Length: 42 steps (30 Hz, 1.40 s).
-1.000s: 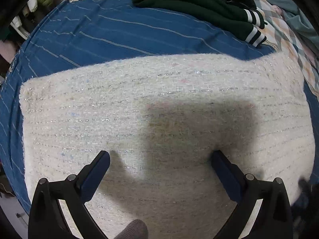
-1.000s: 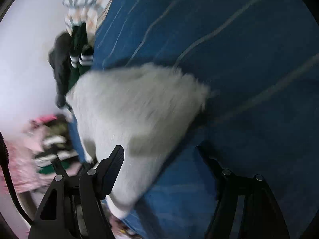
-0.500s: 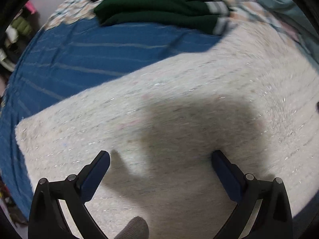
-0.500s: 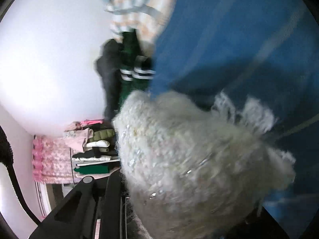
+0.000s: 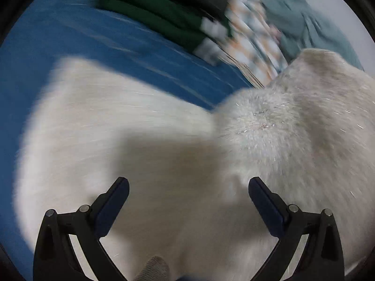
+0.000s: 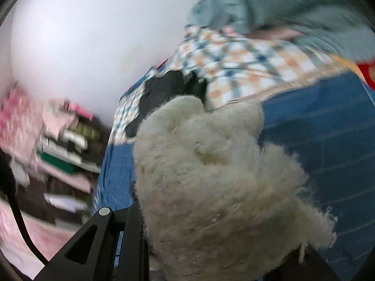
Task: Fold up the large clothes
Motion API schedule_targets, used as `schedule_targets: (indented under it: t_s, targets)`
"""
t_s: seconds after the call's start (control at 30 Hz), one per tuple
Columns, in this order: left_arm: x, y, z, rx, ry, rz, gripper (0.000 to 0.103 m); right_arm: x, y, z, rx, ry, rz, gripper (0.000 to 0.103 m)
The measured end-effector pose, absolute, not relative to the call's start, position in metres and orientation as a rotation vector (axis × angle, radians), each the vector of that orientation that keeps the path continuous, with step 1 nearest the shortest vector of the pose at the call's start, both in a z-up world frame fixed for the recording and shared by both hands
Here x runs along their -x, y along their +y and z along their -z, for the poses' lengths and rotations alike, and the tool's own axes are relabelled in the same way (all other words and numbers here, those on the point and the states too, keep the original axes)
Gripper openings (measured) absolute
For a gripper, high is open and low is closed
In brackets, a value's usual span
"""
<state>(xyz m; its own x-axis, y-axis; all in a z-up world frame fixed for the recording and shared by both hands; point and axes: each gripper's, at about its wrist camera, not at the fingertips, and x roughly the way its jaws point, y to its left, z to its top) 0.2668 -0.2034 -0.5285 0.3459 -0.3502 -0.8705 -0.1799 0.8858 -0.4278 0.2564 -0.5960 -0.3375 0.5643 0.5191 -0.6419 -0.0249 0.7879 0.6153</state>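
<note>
Cream fuzzy sweater (image 5: 131,145) lies spread on the blue striped bedsheet (image 5: 70,46); both views are motion-blurred.

Left tongs (image 5: 188,188): wide open, gripping nothing, both fingers over the flat part of the sweater, which fills the gap between them. To the right of these tongs one portion of the sweater stands raised in a hump above the flat part.

Right tongs (image 6: 211,245): a thick bunch of the sweater (image 6: 199,175) sits between the fingers and hides their tips. They appear closed on it, with the fabric lifted off the bedsheet (image 6: 328,128).

Beyond the sweater on the bed: folded dark green garment (image 5: 159,16), checked blanket (image 6: 234,65), grey-green cloth (image 6: 281,2).
</note>
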Motion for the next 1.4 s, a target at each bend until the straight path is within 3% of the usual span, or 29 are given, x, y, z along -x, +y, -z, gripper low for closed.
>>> schedule_targets:
  t_s: [0.2,0.37,0.47,0.5,0.57,0.63,0.77,1.0,1.03,1.07,1.1,1.27,1.4]
  targets:
    - [-0.150,-0.075,0.512,0.449,1.242,-0.226,0.103,-0.264,-0.426,0.354,-0.334,1.023,-0.547,0.024]
    - [-0.086,-0.019,0.515,0.501,1.251,-0.402,0.103,-0.247,-0.280,0.430,-0.070,1.192,-0.641,0.025]
    - [-0.069,-0.009,0.515,0.572,1.234,-0.419,0.103,-0.238,-0.240,0.474,0.033,1.339,-0.681,0.035]
    - [-0.068,-0.008,0.513,0.585,1.224,-0.415,0.103,-0.234,-0.236,0.478,0.041,1.365,-0.698,0.039]
    - [-0.072,-0.009,0.505,0.643,1.190,-0.384,0.103,-0.229,-0.245,0.470,-0.023,1.385,-0.770,0.067]
    - [-0.076,-0.011,0.496,0.725,1.143,-0.344,0.103,-0.230,-0.268,0.455,-0.121,1.390,-0.837,0.081]
    - [-0.097,-0.024,0.491,0.854,1.074,-0.261,0.103,-0.228,-0.343,0.434,-0.272,1.403,-0.819,0.081]
    - [-0.162,-0.024,0.562,1.082,1.077,-0.187,0.102,-0.228,-0.452,0.457,-0.372,1.478,-0.526,0.082]
    - [-0.170,-0.025,0.565,1.090,1.048,-0.188,0.086,-0.228,-0.467,0.463,-0.400,1.478,-0.497,0.082]
    - [-0.179,-0.027,0.566,1.067,1.017,-0.199,0.063,-0.229,-0.475,0.467,-0.421,1.477,-0.476,0.082]
    - [-0.185,-0.030,0.566,1.019,1.029,-0.222,0.028,-0.230,-0.478,0.470,-0.430,1.480,-0.457,0.082]
    - [-0.165,-0.046,0.537,0.886,1.008,-0.257,0.014,-0.236,-0.498,0.485,-0.444,1.525,-0.363,0.081]
    - [-0.126,-0.037,0.522,0.898,1.005,-0.317,0.013,-0.242,-0.488,0.484,-0.454,1.499,-0.389,0.077]
